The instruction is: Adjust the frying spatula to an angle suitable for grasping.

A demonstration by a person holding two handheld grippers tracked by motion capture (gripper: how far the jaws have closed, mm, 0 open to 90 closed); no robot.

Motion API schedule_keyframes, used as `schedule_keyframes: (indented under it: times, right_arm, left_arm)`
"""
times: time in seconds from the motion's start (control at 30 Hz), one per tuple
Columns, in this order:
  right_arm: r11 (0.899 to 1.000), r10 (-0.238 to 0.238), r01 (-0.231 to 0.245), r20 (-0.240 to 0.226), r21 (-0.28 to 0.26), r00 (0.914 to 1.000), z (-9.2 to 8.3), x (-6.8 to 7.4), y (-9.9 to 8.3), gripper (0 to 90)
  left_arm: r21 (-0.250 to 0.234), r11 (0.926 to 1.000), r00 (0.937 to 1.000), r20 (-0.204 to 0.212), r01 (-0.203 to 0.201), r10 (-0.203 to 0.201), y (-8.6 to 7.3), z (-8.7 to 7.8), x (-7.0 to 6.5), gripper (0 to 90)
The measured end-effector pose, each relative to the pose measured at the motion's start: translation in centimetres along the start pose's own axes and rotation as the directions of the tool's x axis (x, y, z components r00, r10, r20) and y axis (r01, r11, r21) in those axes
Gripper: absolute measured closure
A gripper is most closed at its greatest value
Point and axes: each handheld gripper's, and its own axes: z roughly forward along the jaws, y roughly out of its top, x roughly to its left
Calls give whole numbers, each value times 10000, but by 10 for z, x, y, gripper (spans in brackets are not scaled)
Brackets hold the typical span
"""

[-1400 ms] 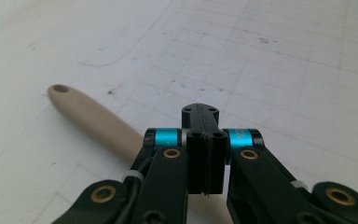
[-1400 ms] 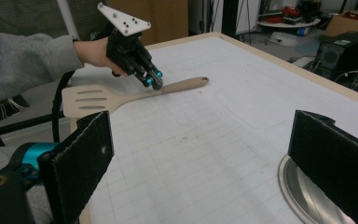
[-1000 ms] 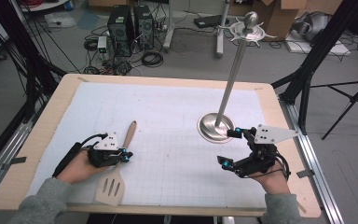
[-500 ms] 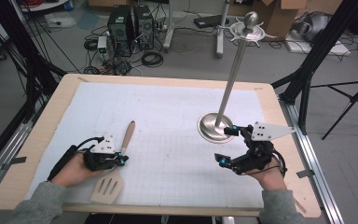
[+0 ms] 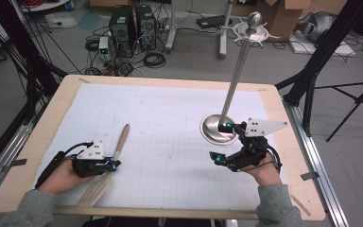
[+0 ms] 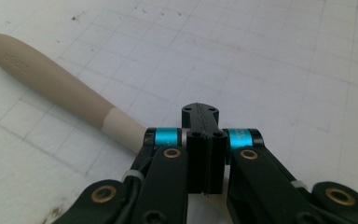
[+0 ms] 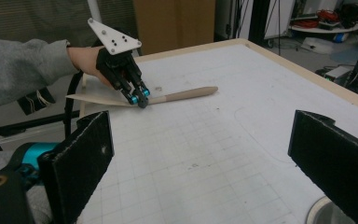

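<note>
One spatula (image 5: 111,168): neck hidden inside left claw (image 5: 115,165), clamped

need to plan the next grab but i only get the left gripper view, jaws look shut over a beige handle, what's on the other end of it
Observer: The high view shows a slotted spatula; its flat head lies near the table's front edge, beside the left hand.
Operator: is the left gripper really clamped on it
Observer: Yes. From the right gripper view, the left gripper is shut on the neck, where head meets handle, and the spatula lies flat on the mat.
Operator: and the right one
Observer: The right gripper is open with nothing between its jaws, next to the round base of a tall metal stand.
</note>
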Motion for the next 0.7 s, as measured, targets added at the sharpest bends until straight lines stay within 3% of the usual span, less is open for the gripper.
schedule_keyframes:
  times: [0.1, 0.4, 0.53, 0.63, 0.7]
  right_arm:
    - [10000, 39, -39, -62, 29, 10000, 3, -2, 1, 56]
    - [9998, 68, -66, -107, 167, 9999, 8, -2, 3, 56]
    - [10000, 33, -32, -62, 93, 10000, 5, -2, 3, 56]
    - [10000, 41, -41, 5, 50, 10000, 2, 1, 3, 56]
    - [9999, 33, -34, 74, 98, 10000, 0, 3, 2, 56]
  left_arm:
    - [-112, 9999, 10000, 27, -19, 20, -9, -8, 4, 896]
    - [-277, 9973, 9976, 178, 673, -668, -17, -17, 11, 896]
    - [-711, 9939, 9950, -471, 844, -878, -16, -23, 19, 892]
    - [-898, 9887, 9822, -1345, 1200, -1314, -15, -27, 28, 891]
    - [-930, 9842, 9744, -1541, 1505, -1635, -16, -26, 34, 890]
